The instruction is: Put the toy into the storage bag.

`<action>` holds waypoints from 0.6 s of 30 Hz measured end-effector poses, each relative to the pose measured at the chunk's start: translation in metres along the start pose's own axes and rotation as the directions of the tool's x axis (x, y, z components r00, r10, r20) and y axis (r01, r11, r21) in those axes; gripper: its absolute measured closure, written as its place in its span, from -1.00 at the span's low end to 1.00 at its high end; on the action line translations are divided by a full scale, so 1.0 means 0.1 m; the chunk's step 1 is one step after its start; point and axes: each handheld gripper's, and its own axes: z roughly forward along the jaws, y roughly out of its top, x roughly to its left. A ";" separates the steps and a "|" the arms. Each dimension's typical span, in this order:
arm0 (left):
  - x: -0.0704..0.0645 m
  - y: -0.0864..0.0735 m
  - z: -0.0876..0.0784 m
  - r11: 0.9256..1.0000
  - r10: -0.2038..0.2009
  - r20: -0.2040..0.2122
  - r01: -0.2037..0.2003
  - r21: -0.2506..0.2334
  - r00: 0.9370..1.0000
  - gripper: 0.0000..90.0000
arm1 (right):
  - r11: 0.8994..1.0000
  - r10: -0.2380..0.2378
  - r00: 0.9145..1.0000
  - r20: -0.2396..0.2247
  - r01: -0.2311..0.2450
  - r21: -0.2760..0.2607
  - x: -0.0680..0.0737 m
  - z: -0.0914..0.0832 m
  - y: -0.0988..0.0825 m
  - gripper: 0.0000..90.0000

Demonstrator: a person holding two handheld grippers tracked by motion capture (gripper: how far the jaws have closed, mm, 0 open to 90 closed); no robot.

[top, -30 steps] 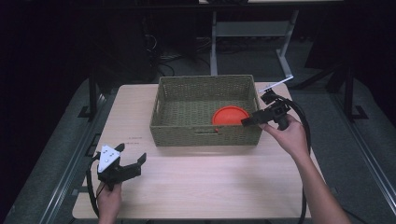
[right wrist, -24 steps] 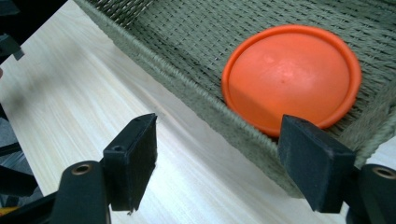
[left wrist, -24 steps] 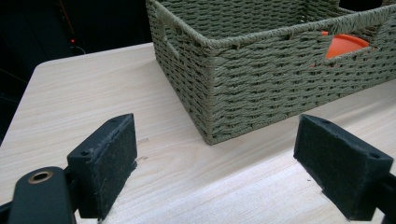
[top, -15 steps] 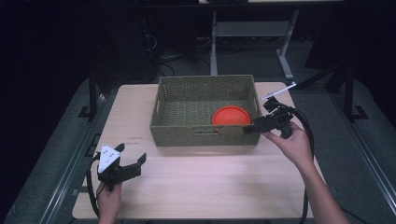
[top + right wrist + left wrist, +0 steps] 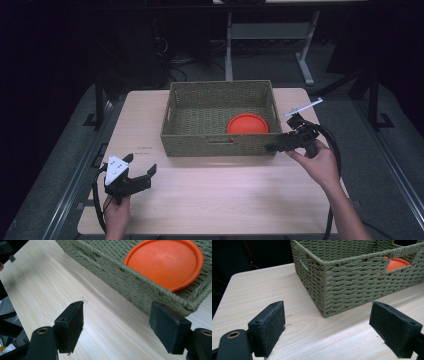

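Note:
An olive woven basket (image 5: 170, 122) stands at the back middle of the table, and an orange plate (image 5: 248, 123) lies upside down in its near right corner. My right gripper (image 5: 270, 147) hovers at the basket's near right corner, jaws open and empty, pointing left along the front wall. In the right gripper view the plate (image 5: 163, 263) sits just past the basket rim (image 5: 140, 277). My left gripper (image 5: 140, 167) rests near the table's front left, open and empty. In its own view the basket's corner (image 5: 324, 287) lies ahead.
The light wooden tabletop (image 5: 220, 195) lies bare in front of the basket. The basket's front wall has a handle slot (image 5: 220, 141). Dark floor, metal rails and a stand's legs (image 5: 305, 65) surround the table.
My right gripper has drawn back from over the basket's right rim toward the near side and lower, now level with the front right corner. The left gripper has stayed put.

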 end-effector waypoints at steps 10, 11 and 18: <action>0.00 0.00 0.00 1.000 0.000 0.000 0.000 -0.005 1.000 -0.72 | 1.000 -0.004 1.000 -0.016 0.004 0.019 0.02 0.03 -0.13 -0.41; 0.00 0.00 0.00 1.000 0.001 0.000 -0.001 -0.006 1.000 -0.72 | 1.000 -0.009 1.000 -0.016 0.009 0.022 0.02 0.03 -0.15 -0.42; -0.01 0.00 0.01 1.000 0.002 0.001 -0.002 -0.005 1.000 -0.72 | 1.000 -0.007 1.000 -0.030 0.007 0.023 0.03 0.05 -0.27 -0.42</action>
